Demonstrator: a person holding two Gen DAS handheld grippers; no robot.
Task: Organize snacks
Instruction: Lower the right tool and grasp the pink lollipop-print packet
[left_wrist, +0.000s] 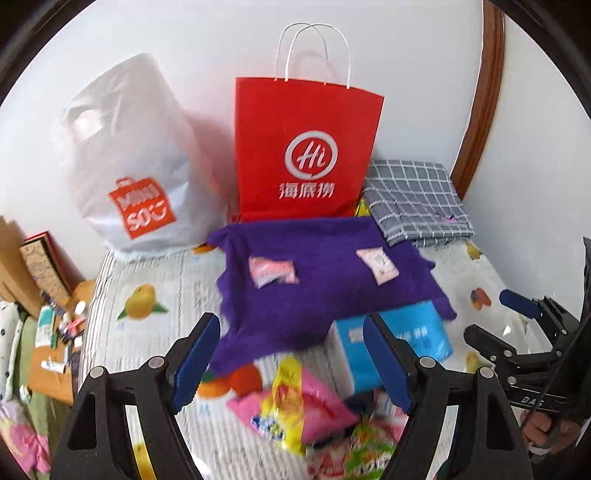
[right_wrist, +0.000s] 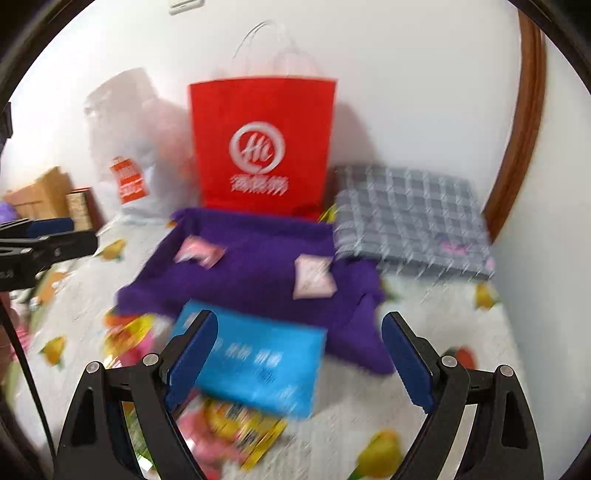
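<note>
Bed: a quilted cover (left_wrist: 155, 273) printed with fruit, against a white wall.
White bag: a plastic shopping bag (left_wrist: 125, 162) stands at the back left, against the wall.
Red bag: a paper bag (left_wrist: 306, 147) with white string handles stands upright at the back, touching the far edge of the purple cloth.
Checked cloth: a folded grey pad (left_wrist: 417, 199) lies just right of the red bag.
Purple cloth: a fuzzy purple towel (left_wrist: 325, 288) is spread mid-bed; two small pink packets rest on it, the left one (left_wrist: 271, 271) lying crosswise, the right one (left_wrist: 376, 265) lying aslant.
Blue pack: a blue packet (left_wrist: 421, 339) overlaps the cloth's near edge, its long side slanting, partly hidden behind the left gripper's right finger.
Snack heap: a yellow wrapper (left_wrist: 286, 402) lies lengthwise toward the cloth, atop a pink bag (left_wrist: 321, 406), with other wrappers beside.
Left gripper (left_wrist: 291, 362): wide open, holding nothing; the heap sits right between and under its fingers.
Right gripper (right_wrist: 299, 363): spread wide, empty; the blue pack lies between its fingers, though that view is blurred.
</note>
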